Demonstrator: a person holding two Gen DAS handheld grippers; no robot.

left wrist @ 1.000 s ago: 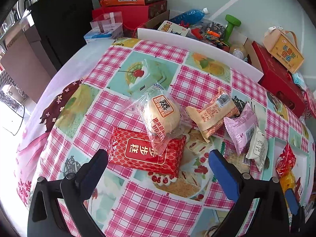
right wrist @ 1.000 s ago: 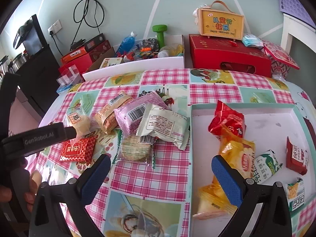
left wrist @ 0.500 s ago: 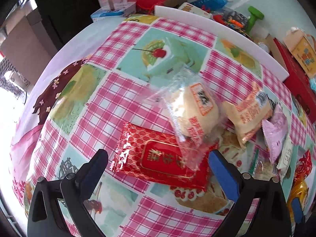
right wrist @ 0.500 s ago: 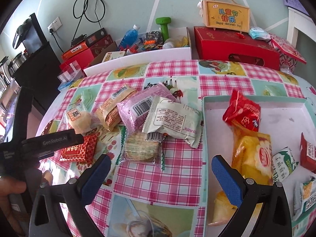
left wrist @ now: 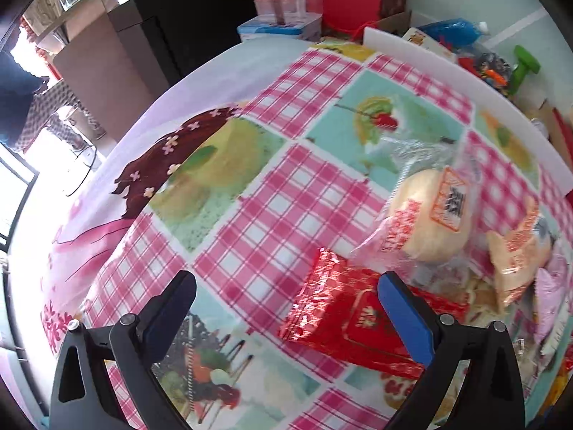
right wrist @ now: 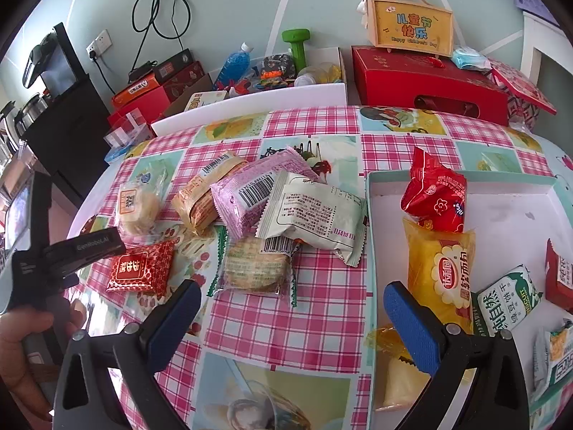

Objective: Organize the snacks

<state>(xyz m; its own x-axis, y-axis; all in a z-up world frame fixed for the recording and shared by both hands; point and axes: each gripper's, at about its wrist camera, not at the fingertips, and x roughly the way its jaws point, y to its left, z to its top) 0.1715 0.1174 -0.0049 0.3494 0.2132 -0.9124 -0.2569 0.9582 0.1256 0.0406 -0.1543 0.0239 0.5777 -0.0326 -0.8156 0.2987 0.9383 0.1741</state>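
Broadly, a table under a pink-checked cloth (right wrist: 322, 308) filled both views, with a white tray (right wrist: 501, 200) set on its right part and red gift boxes (right wrist: 426, 82), a yellow handled box (right wrist: 412, 25) and a green dumbbell (right wrist: 299, 44) crowded behind the far edge. Inside the tray lay a yellow cake bag (right wrist: 444, 272) touching a red candy-style pack (right wrist: 435, 197) above it, and a green-and-white biscuit pack (right wrist: 505, 301) just beside it. On the cloth, left of the tray, loose snacks overlapped in a heap: a white wrapper (right wrist: 315, 215) over a pink wrapper (right wrist: 258, 190), a tan pastry pack (right wrist: 204, 193) beside that, and a clear-wrapped round cracker (right wrist: 254, 268) in front. Further left, the clear-bagged bun (left wrist: 426, 215) rested partly on the flat red packet (left wrist: 358, 319), so the bun's bag blocked the packet's far edge. The left gripper (left wrist: 283, 297) hung just above the cloth with its fingers spread wide, holding nothing, its right finger (left wrist: 404, 315) over the red packet. The right gripper (right wrist: 290, 308) was equally wide apart and empty, straddling the tray's near-left edge.
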